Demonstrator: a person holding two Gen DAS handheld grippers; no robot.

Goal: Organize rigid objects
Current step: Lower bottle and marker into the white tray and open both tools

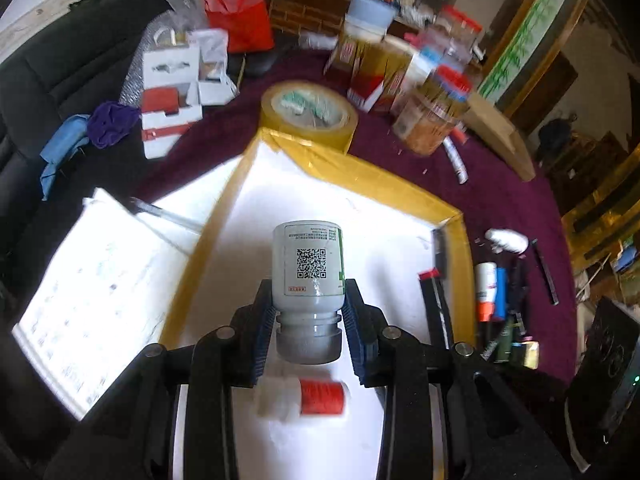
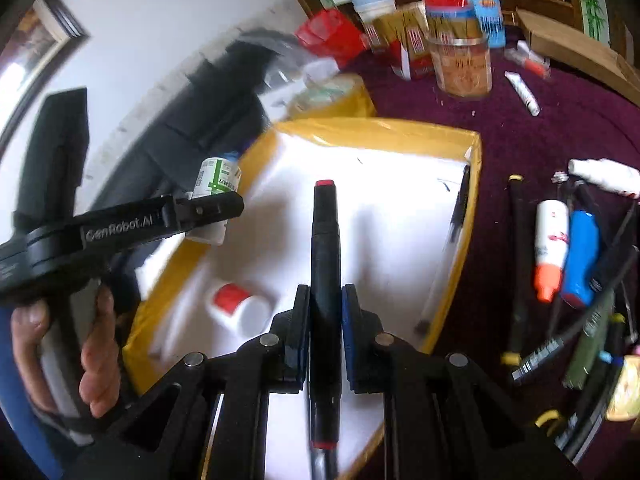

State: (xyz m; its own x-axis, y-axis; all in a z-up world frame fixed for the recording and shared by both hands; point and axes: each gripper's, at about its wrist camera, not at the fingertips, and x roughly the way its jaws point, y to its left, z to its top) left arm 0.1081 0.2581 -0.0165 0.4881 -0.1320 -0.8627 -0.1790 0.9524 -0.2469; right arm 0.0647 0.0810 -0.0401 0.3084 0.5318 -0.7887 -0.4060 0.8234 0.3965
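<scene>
White bottle (image 1: 310, 264) held cap-down and black marker (image 2: 325, 280) above the yellow-rimmed tray (image 1: 384, 178).

roll of yellow tape (image 1: 309, 114), red bag (image 1: 240, 16), purple cloth (image 1: 110, 122), maroon tablecloth (image 2: 560, 128)

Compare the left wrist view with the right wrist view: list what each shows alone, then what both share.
Left wrist only: the QR code on the white bottle held in the left gripper, and the purple cloth.
Right wrist only: the black marker clamped in the right gripper, and a hand gripping the left tool's handle.
Both: the yellow-edged white box, the red-and-white bottle lying inside it, the tape roll.
</scene>
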